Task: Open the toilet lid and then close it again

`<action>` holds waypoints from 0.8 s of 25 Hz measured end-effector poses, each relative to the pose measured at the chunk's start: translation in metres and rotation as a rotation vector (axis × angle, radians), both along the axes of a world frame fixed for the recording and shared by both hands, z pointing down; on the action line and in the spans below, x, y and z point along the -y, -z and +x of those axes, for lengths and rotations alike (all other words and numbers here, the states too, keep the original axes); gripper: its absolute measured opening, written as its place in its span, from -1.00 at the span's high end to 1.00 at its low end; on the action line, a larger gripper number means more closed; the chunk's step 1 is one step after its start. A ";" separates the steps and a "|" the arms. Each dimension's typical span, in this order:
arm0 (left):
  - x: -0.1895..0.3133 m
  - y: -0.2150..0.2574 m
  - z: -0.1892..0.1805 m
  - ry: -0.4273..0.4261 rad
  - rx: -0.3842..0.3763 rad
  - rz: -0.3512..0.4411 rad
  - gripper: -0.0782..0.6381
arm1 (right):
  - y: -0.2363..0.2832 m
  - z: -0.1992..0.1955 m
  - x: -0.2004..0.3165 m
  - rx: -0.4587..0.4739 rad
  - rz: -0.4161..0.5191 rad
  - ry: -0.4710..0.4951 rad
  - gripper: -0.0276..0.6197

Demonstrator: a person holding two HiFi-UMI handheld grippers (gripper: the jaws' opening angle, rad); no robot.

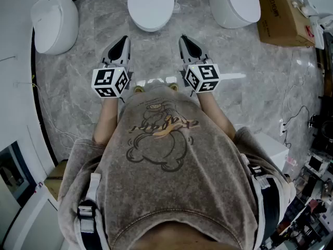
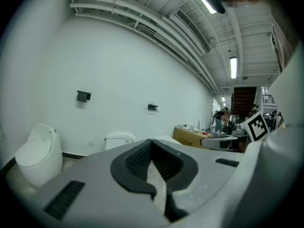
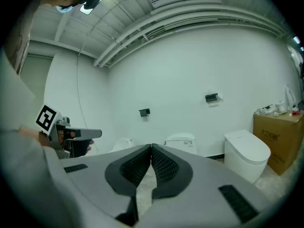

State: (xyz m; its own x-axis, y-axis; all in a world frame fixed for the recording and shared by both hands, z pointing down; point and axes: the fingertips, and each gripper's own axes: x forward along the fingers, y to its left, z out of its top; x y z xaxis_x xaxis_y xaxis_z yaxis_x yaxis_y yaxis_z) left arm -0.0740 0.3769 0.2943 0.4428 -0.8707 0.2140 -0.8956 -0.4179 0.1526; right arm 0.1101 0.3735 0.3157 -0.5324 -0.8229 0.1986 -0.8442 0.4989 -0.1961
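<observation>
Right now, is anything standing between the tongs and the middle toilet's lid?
Nothing visible does. Only bare marble floor lies between the left tongs, the right tongs and the middle toilet's closed lid straight ahead. Both tongs are shut and hold nothing.

A: Bright enough?
B: Yes, even white light from ceiling strip lamps (image 2: pixel 232 66); pale glare streaks the marble floor (image 1: pixel 260 87).
A: Sharp?
B: Mostly. Both gripper views bulge, corners go black, nearest foreground soft.
</observation>
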 end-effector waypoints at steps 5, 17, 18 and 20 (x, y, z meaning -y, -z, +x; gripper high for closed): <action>0.006 0.000 0.017 0.001 0.004 -0.003 0.76 | -0.001 0.013 0.007 0.013 0.002 0.007 0.83; 0.051 -0.037 0.027 0.076 0.002 -0.025 0.76 | -0.043 0.030 0.044 0.000 -0.034 0.095 0.82; 0.059 -0.042 0.024 0.076 0.002 -0.030 0.76 | -0.048 0.029 0.050 -0.003 -0.042 0.095 0.82; 0.078 -0.053 0.019 0.069 0.003 -0.039 0.76 | -0.060 0.029 0.067 -0.011 -0.053 0.085 0.82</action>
